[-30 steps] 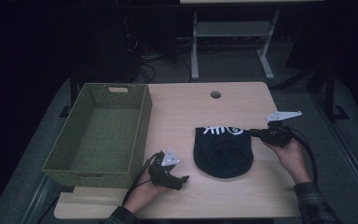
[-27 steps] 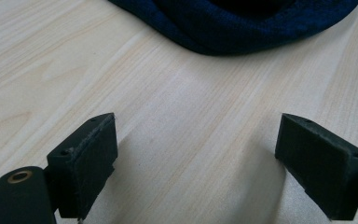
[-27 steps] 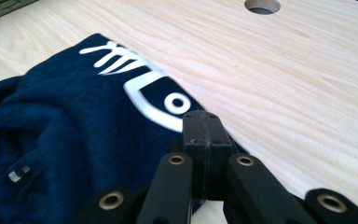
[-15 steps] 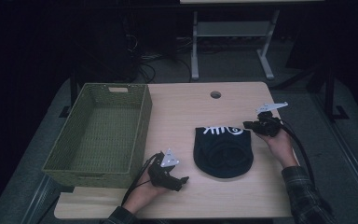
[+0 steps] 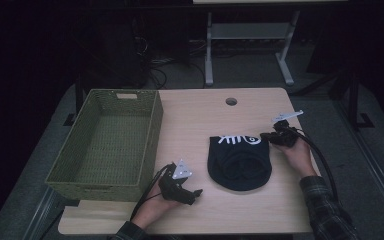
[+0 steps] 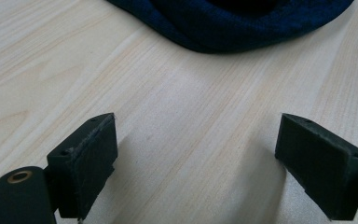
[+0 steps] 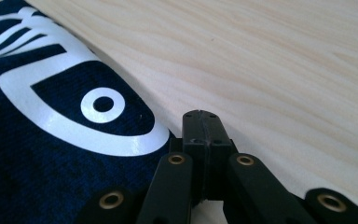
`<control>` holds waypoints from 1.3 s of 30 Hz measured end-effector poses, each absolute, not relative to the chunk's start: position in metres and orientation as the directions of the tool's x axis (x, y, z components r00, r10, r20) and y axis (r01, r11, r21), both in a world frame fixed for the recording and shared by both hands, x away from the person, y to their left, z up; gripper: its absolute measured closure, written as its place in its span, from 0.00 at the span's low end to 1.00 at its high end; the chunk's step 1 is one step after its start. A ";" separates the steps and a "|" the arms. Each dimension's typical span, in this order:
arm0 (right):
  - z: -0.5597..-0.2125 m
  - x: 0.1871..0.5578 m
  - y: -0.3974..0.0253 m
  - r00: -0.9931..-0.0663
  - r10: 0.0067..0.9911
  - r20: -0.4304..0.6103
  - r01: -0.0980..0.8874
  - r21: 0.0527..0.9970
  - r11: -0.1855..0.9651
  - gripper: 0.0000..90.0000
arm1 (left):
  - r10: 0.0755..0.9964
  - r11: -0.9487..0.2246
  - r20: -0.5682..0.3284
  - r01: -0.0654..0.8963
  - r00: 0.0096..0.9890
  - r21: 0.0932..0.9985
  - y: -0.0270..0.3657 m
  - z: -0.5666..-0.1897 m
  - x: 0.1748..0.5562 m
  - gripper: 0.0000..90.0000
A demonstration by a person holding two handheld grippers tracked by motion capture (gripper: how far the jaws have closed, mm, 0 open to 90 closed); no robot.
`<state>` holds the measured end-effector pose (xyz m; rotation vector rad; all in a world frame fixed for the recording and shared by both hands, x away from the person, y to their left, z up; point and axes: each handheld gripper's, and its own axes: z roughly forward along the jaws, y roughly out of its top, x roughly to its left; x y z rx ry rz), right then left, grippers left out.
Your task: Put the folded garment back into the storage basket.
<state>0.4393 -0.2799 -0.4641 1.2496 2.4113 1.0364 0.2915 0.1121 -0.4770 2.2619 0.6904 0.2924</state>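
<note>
Dark folded cloth (image 5: 240,161) with white print lies mid-table, right of the empty green basket (image 5: 111,142). Right gripper (image 7: 200,122) sits at the cloth's upper right corner, jaws pressed together; whether fabric is pinched, cannot tell. Left gripper (image 6: 196,158) rests near the cloth's lower left, jaws spread, empty. Likely step: securing that corner. Confirm fabric between the jaws before lifting, and bring the left in low.

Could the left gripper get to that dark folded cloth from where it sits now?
Probably yes. The left gripper has its jaws wide open over bare table, and the dark cloth lies just ahead with nothing between them. The basket sits off to its other side.
</note>
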 end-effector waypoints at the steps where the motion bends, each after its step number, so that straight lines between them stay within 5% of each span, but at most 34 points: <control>1: -0.465 0.439 -0.280 -0.612 0.784 0.108 0.620 0.681 0.390 1.00 | 0.559 -0.581 0.002 0.390 0.829 0.715 0.112 -0.477 0.291 0.13; 39: -0.462 0.381 -0.295 -0.674 0.734 0.083 0.582 0.671 0.458 1.00 | 0.560 -0.579 -0.005 0.396 0.829 0.713 0.113 -0.477 0.290 0.13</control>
